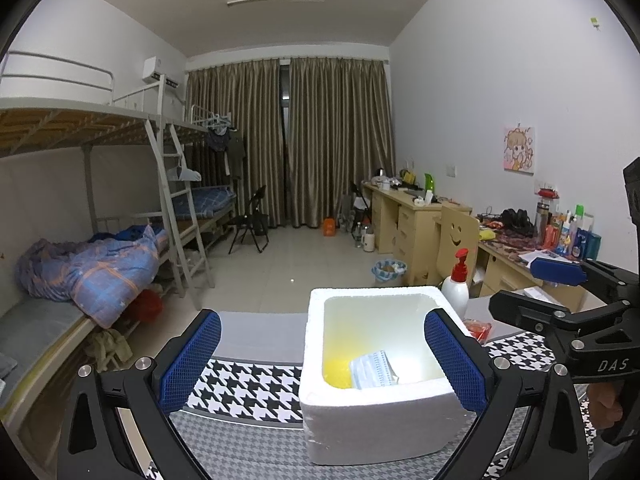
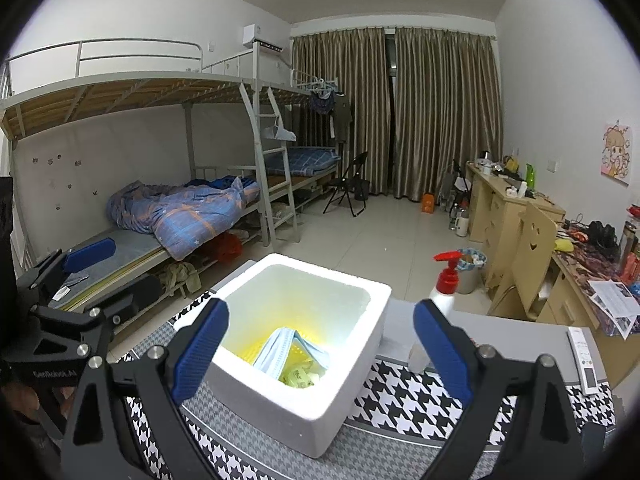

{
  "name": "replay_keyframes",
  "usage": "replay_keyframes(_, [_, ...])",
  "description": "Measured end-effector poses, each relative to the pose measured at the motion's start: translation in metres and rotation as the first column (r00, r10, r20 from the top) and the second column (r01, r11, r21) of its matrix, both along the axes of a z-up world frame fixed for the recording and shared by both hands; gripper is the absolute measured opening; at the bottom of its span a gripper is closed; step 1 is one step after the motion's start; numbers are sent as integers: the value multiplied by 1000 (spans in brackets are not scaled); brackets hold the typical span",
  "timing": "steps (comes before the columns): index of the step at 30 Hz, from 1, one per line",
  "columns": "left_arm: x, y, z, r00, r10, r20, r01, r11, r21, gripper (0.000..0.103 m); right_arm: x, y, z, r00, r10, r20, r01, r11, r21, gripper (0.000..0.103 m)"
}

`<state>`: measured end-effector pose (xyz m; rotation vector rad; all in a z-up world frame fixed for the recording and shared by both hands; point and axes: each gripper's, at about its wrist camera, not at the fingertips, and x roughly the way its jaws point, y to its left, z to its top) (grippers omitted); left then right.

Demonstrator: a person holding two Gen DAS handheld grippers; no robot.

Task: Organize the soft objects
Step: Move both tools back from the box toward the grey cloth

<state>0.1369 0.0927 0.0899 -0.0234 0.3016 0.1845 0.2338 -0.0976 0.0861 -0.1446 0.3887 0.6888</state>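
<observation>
A white foam box [image 1: 380, 424] stands on a houndstooth cloth [image 1: 248, 388]. Inside lie a pale blue face mask [image 1: 372, 368] and a yellow soft item [image 1: 336, 372]. My left gripper [image 1: 322, 360] is open and empty, its blue pads on either side of the box's near left part, held above it. In the right wrist view the box [image 2: 296, 412] shows the mask [image 2: 288, 350], a yellow sponge [image 2: 256, 348] and a pale green packet [image 2: 300, 376]. My right gripper [image 2: 320, 352] is open and empty over the box.
A white bottle with a red pump [image 1: 456, 284] stands behind the box, with a red packet [image 1: 478, 328] beside it. A white remote [image 2: 584, 360] lies on the table's right. Bunk beds stand left; desks and a chair stand right.
</observation>
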Motion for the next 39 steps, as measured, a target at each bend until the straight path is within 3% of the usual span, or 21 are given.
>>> replay_keyframes(39, [-46,-38,3,992,-117,43,116,993,28,102,-48,-50,-2,997,-41,58,38,998,52,96])
